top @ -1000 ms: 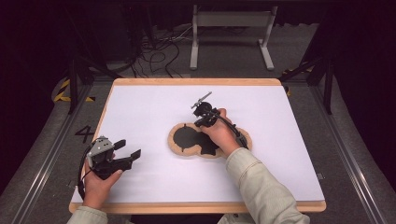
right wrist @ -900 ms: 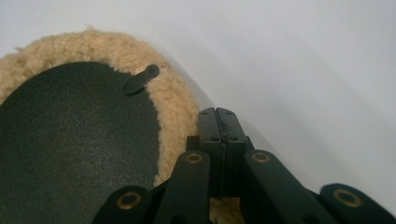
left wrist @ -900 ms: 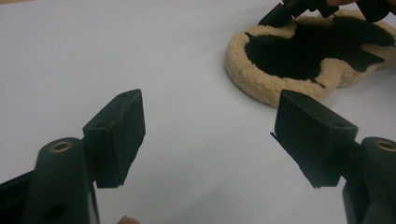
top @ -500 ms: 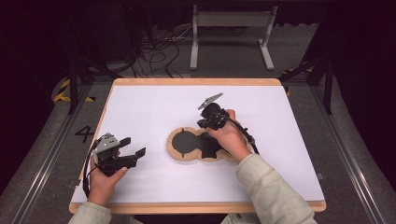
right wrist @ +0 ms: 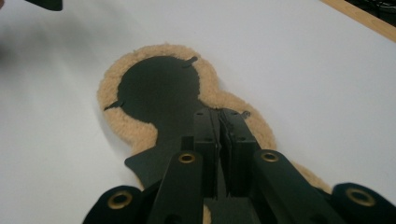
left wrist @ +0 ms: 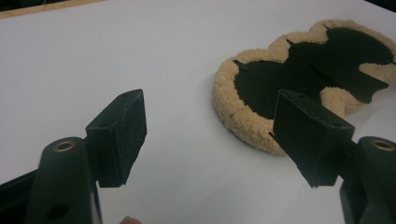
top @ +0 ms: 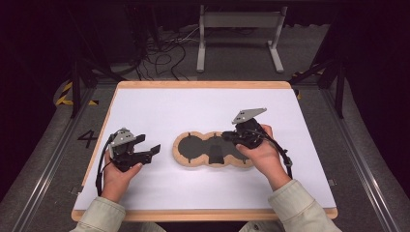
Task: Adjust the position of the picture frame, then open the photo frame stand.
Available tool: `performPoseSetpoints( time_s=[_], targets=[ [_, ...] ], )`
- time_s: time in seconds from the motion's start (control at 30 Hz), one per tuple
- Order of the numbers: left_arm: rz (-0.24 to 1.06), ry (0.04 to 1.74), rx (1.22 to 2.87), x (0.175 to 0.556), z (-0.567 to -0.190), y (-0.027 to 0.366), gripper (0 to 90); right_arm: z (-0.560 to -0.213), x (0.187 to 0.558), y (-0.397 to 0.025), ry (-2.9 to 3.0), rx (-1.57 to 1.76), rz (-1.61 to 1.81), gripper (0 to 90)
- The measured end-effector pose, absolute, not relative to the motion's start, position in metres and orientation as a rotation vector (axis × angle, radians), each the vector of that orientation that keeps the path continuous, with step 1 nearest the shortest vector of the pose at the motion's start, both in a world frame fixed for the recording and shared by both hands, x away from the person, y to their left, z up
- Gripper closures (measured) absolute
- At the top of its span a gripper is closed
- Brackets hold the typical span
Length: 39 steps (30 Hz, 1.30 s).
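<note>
1. High view: a pad (top: 212,150) with a tan fleecy rim and black centre, shaped as three joined lobes, lies flat near the middle of the white desk (top: 193,106). The right gripper (top: 231,137) sits over the pad's right part, held by the right hand (top: 261,152); its grey plate is on top and a cable trails toward the sleeve. The left gripper (top: 150,149) is held by the left hand (top: 118,169) above the desk, left of the pad and apart from it, pointing toward it.

2. Left gripper view: the fingers (left wrist: 119,135) are spread wide and hold nothing. The pad (left wrist: 243,116) lies ahead and to the right, on the desk (left wrist: 116,51); the right-hand finger overlaps the pad's near edge in the picture, and contact cannot be told.

3. Right gripper view: the fingers (right wrist: 208,140) are pressed together, side by side, over the pad's (right wrist: 116,121) narrow waist. A thin black flap of the pad's centre seems to stand between them, but the grasp itself cannot be told for certain. The pad's far lobe lies flat on the desk (right wrist: 289,56).
</note>
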State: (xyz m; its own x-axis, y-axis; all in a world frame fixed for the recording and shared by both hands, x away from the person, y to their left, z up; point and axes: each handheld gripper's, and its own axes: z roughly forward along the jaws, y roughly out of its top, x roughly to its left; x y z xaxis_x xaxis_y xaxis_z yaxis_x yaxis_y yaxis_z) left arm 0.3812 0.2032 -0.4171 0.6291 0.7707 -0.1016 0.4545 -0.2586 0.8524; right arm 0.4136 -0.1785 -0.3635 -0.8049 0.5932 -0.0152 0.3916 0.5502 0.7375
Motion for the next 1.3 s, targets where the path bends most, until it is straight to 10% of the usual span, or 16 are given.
performPoseSetpoints(
  time_s=[1.3],
  targets=[
    [0.376,0.939,1.956,0.386,-0.418,0.195,25.7,-0.407,0.358,-0.199,2.693,0.790,0.965,80.0]
  ],
)
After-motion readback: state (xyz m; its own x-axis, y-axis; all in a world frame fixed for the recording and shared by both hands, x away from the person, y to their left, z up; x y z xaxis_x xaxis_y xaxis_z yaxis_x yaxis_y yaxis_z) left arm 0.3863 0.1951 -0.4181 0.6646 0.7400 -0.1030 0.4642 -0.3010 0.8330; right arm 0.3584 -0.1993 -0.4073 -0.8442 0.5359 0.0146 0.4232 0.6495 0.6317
